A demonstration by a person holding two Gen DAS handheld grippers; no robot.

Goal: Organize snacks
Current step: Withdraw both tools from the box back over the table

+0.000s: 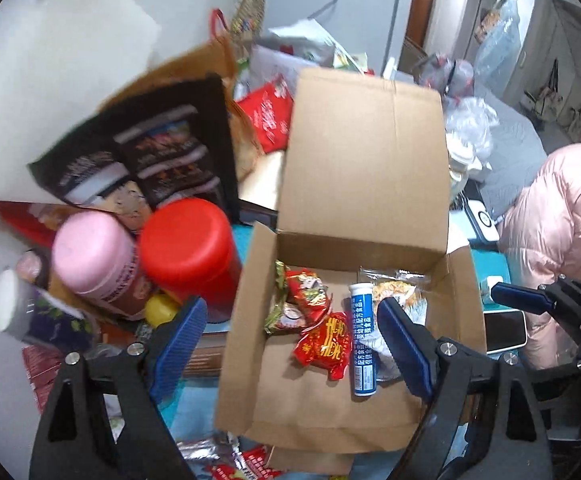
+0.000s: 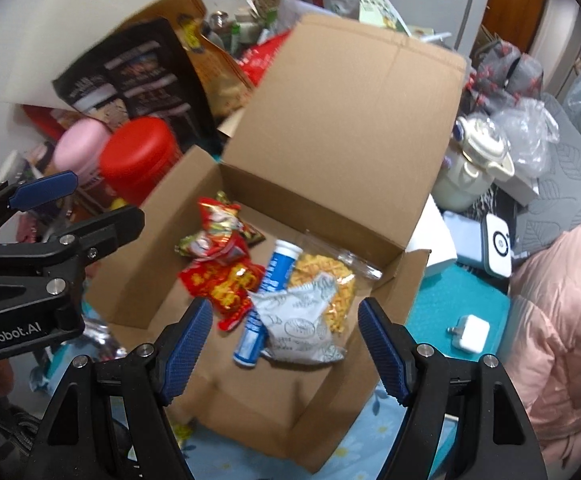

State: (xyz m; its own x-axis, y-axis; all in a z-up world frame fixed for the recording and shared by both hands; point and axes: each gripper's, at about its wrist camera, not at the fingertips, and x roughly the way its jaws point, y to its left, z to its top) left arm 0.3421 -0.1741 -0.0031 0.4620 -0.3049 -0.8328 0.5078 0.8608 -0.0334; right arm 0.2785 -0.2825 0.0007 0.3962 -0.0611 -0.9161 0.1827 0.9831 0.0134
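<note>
An open cardboard box (image 1: 318,412) (image 2: 250,400) stands on the blue tablecloth with its lid up. Inside lie red snack packets (image 1: 322,344) (image 2: 226,284), a blue-and-white tube (image 1: 361,344) (image 2: 268,280), a clear bag of yellow snacks (image 1: 394,292) (image 2: 318,276) and a white pouch (image 2: 302,328). My left gripper (image 1: 290,348) is open and empty, straddling the box's left wall. My right gripper (image 2: 284,348) is open and empty, just above the box's front, near the white pouch. The right gripper also shows at the right of the left wrist view (image 1: 530,300).
A red-lidded jar (image 1: 190,252) (image 2: 138,160) and a pink-lidded jar (image 1: 94,256) stand left of the box, with a black bag (image 1: 150,148) behind. More snack packets (image 1: 246,464) lie in front. A phone (image 1: 504,330), a white charger (image 2: 470,334) and a person in pink (image 2: 562,320) are on the right.
</note>
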